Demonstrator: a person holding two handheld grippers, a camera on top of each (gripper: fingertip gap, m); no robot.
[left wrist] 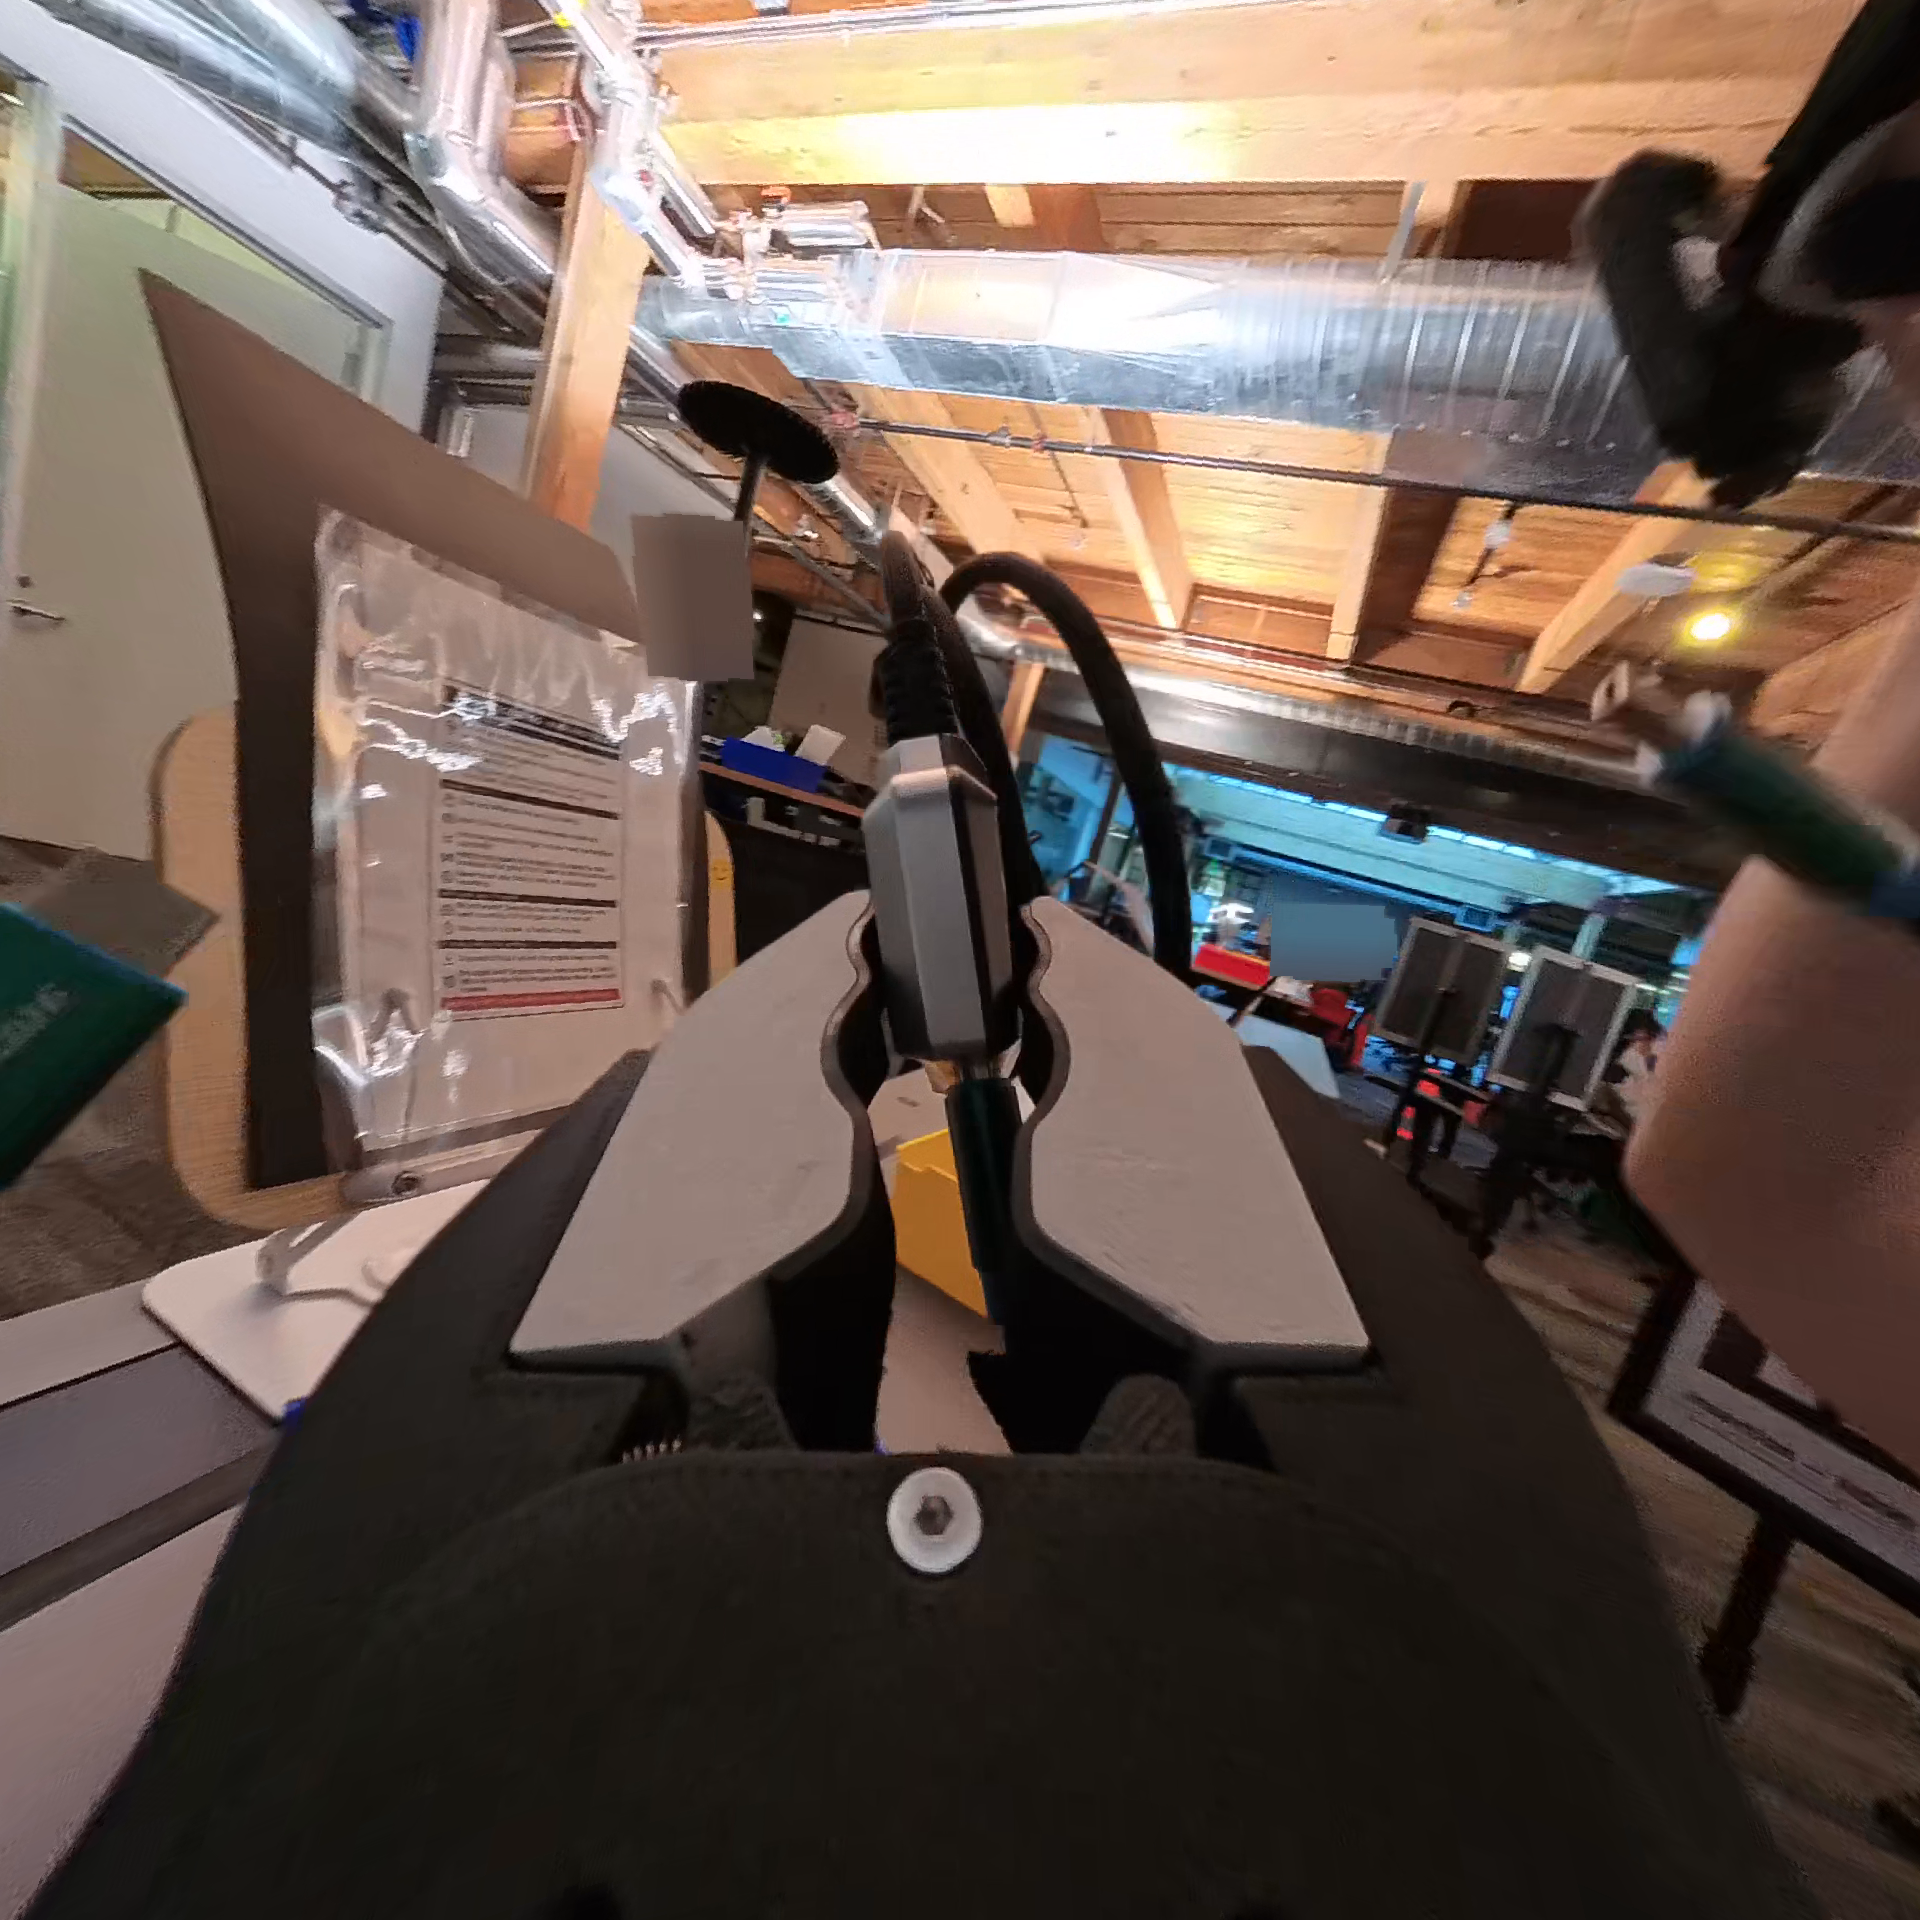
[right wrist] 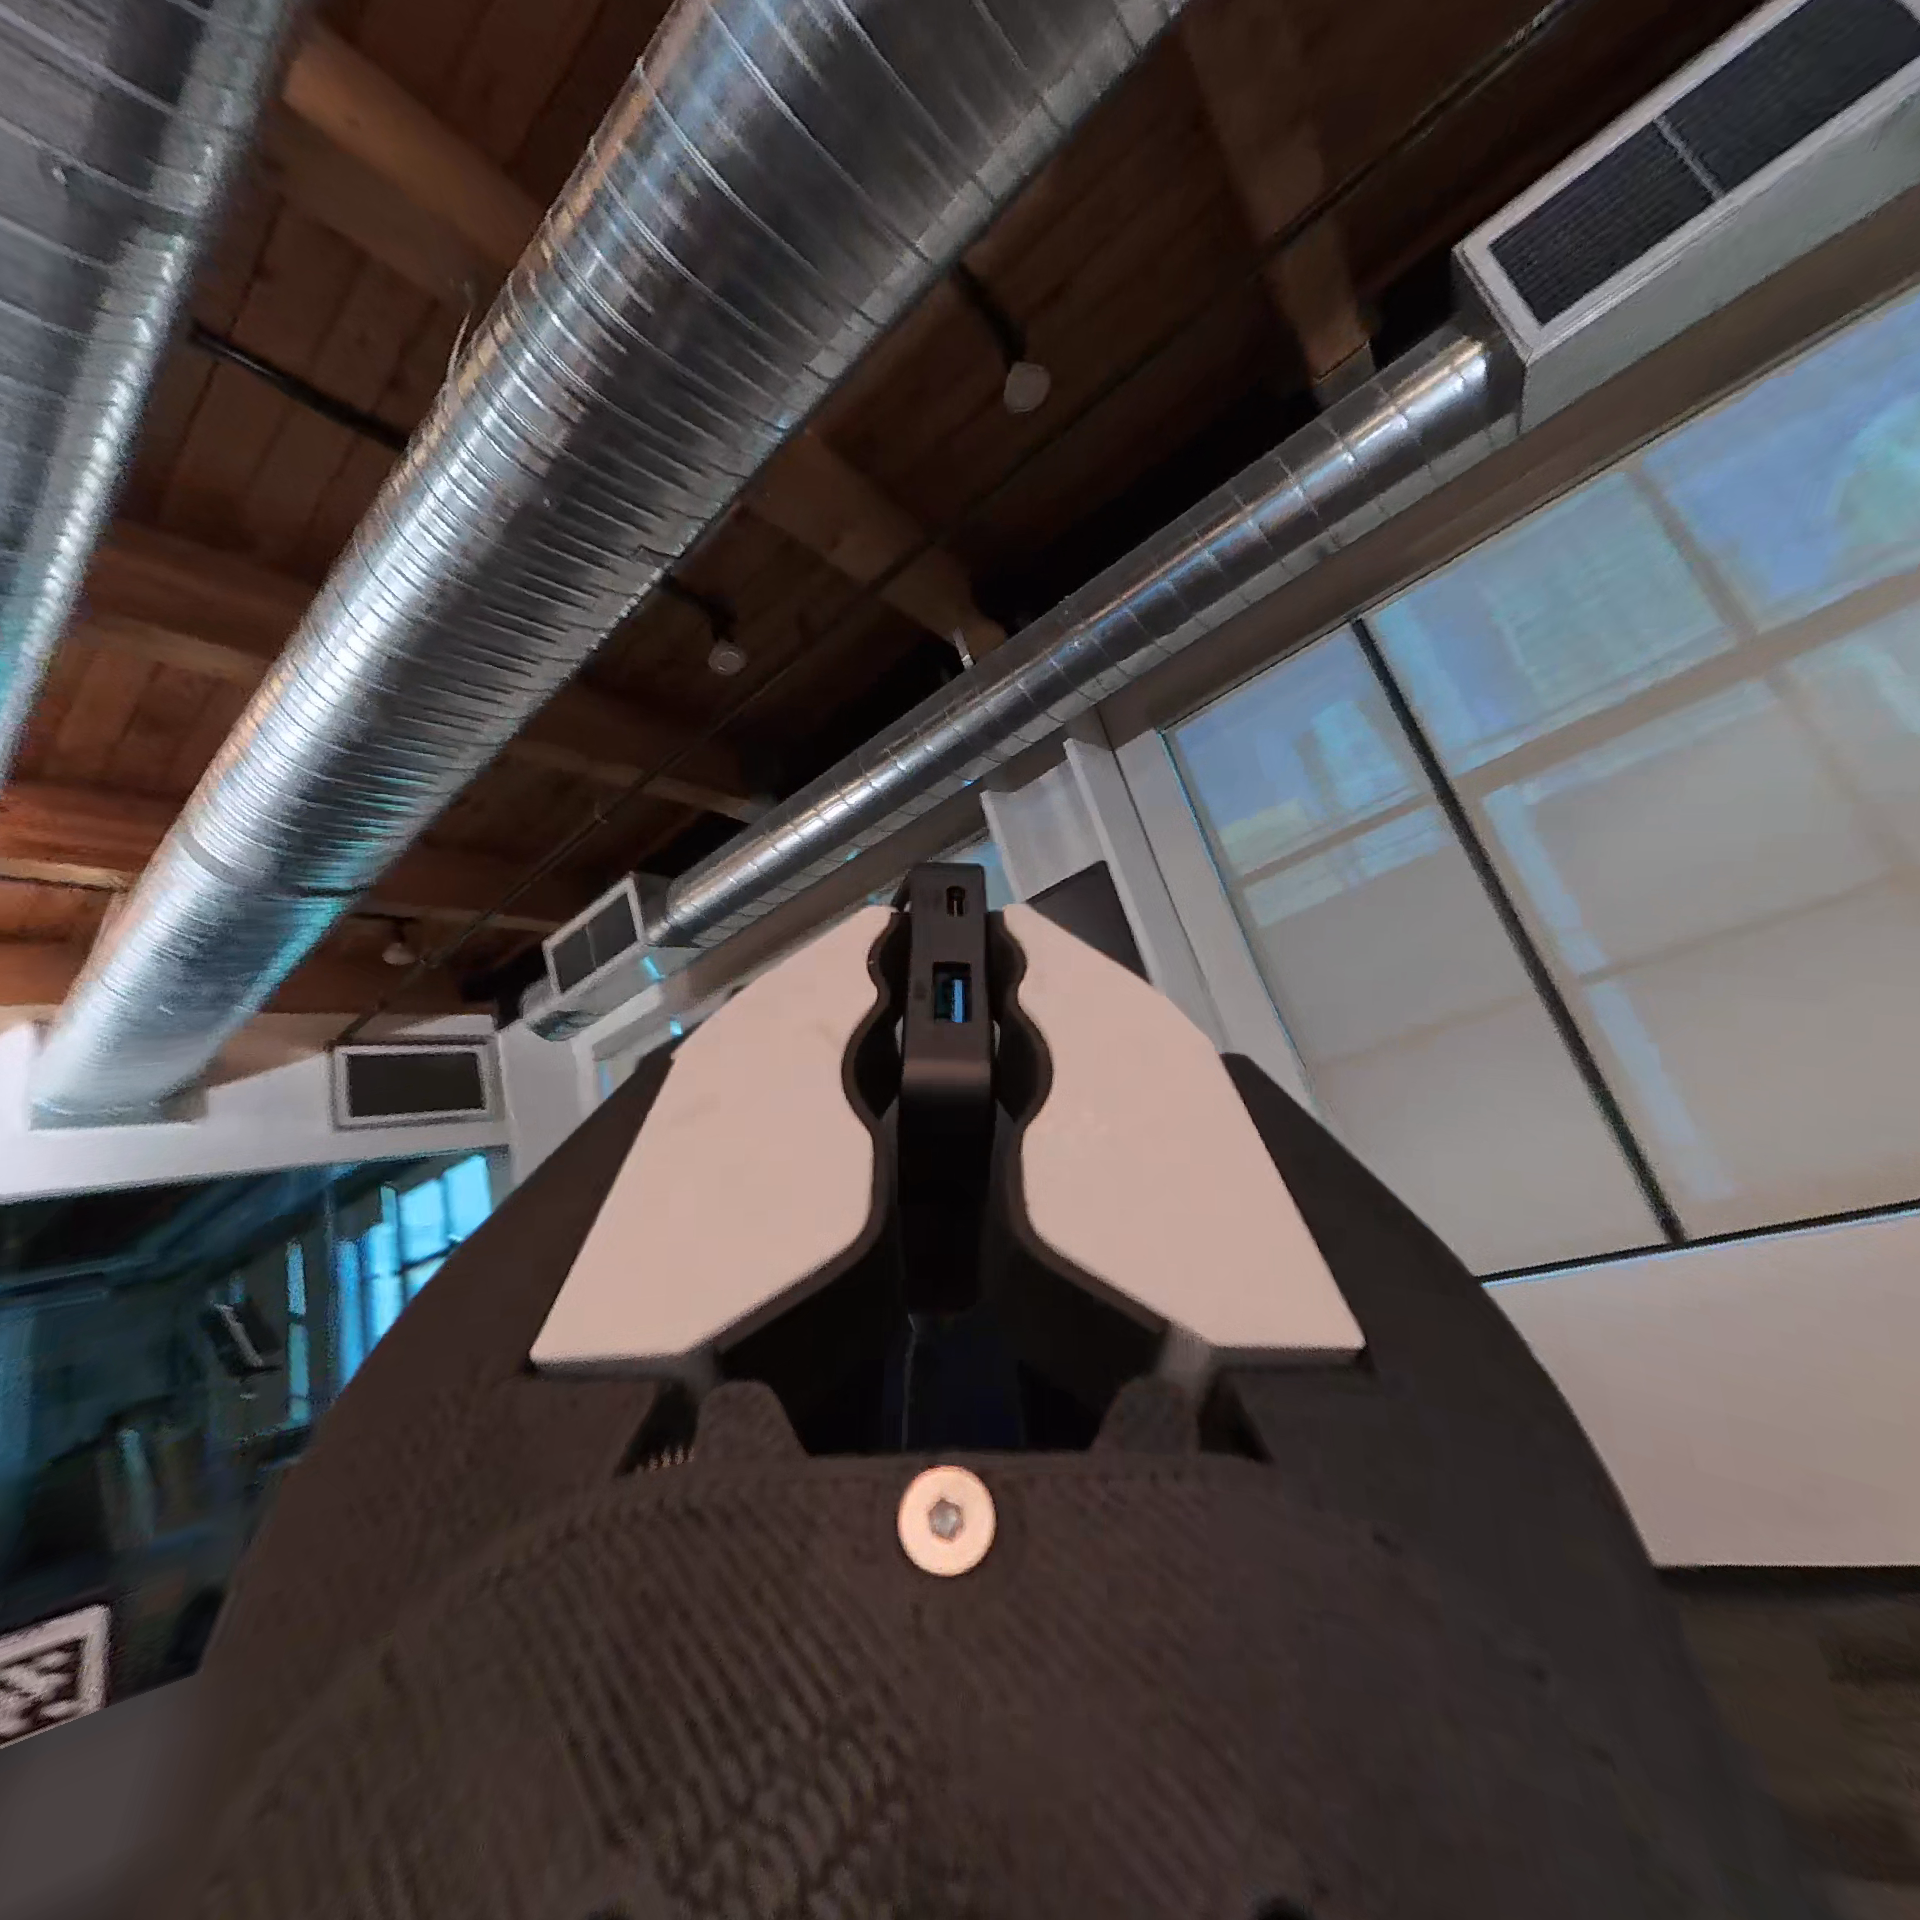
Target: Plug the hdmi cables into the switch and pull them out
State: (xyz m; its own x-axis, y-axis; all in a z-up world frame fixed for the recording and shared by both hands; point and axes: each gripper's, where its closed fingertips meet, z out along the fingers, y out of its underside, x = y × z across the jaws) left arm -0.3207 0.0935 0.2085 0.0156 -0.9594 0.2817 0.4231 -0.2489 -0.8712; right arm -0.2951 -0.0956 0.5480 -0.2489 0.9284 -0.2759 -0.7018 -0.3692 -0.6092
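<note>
Left claw (left wrist: 940, 997) pinches a silver plug (left wrist: 935, 914), cable (left wrist: 1132, 748) looping upward; right claw (right wrist: 940, 997) clamps the black switch (right wrist: 943, 1039) edge-on, both raised well above the desk (left wrist: 94, 1382). The step appears to lie between insertions, plug and switch apart. Next, the plug must face a port squarely before pushing.

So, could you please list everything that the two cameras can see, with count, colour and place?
HDMI connector: one, silver, between the left gripper's fingers.
Cables: two, black, looping above the connector.
Switch: one, black, clamped in the right gripper.
Bin: one, yellow, behind the left fingers.
Laminated sheet: one, white, on a dark board at left.
Ducts: several, silver, under the wooden ceiling.
Arm: one, at right edge.
Left gripper: shut.
Right gripper: shut.
</note>
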